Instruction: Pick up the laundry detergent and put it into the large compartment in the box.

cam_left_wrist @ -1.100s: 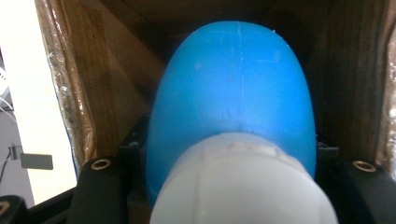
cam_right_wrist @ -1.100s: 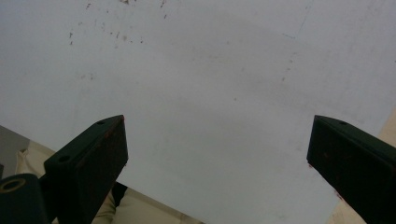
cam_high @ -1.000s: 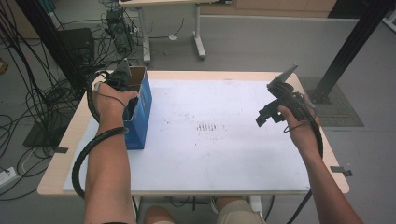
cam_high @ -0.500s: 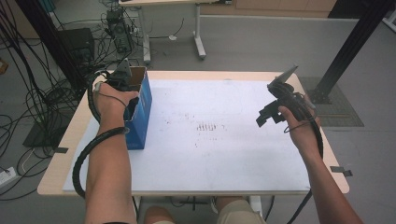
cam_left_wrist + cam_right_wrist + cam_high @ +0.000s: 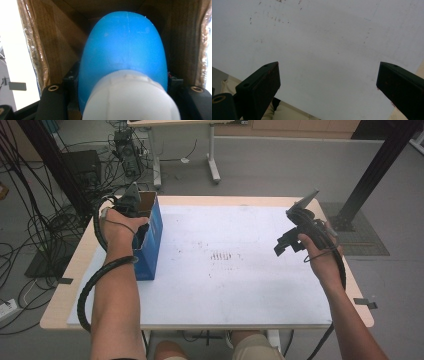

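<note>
A blue cardboard box stands open-topped at the table's left edge. The person's left hand reaches down into it from above. Inside, against the brown walls, my left gripper is shut on a rounded blue object with a white end, which spans the gap from jaw to jaw. Those jaws have just been opening slightly. My right gripper hangs over the right part of the white sheet, tilted down; its jaws stand wide apart with nothing between them.
The white sheet covers most of the wooden table. Faint dark marks lie at its middle. Cables and equipment crowd the floor at back left. A black post rises at back right. The person's knees show below the front edge.
</note>
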`<action>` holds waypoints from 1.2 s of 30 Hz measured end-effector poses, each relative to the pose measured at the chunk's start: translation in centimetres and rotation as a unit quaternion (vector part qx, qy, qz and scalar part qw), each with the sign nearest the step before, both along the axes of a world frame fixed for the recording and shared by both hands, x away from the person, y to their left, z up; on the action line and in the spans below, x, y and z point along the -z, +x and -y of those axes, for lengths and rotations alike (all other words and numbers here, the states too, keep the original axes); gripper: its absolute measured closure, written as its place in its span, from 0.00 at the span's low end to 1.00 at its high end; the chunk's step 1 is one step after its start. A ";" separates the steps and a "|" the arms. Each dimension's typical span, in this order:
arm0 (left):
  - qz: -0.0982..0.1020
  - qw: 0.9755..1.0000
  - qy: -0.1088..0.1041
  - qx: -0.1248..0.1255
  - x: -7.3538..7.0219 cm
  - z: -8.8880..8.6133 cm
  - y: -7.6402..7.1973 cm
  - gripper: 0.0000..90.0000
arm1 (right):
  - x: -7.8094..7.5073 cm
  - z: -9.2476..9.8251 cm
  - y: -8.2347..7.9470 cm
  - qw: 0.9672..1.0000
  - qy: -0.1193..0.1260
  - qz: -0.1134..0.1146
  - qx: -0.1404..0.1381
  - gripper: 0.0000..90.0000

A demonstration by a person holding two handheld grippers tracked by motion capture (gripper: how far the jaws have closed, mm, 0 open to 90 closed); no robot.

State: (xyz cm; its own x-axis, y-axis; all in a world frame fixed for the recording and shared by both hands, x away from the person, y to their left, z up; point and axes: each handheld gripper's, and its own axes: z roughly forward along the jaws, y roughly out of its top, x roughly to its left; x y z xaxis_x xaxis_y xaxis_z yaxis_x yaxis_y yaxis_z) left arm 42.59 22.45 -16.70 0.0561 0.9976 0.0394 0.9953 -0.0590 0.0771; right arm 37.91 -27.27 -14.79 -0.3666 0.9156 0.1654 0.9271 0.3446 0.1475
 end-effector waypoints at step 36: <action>0.030 0.997 0.029 0.057 -7.1 1.9 -2.4 0.27 | -0.3 -0.4 -0.1 1.000 0.005 0.004 -0.006 0.06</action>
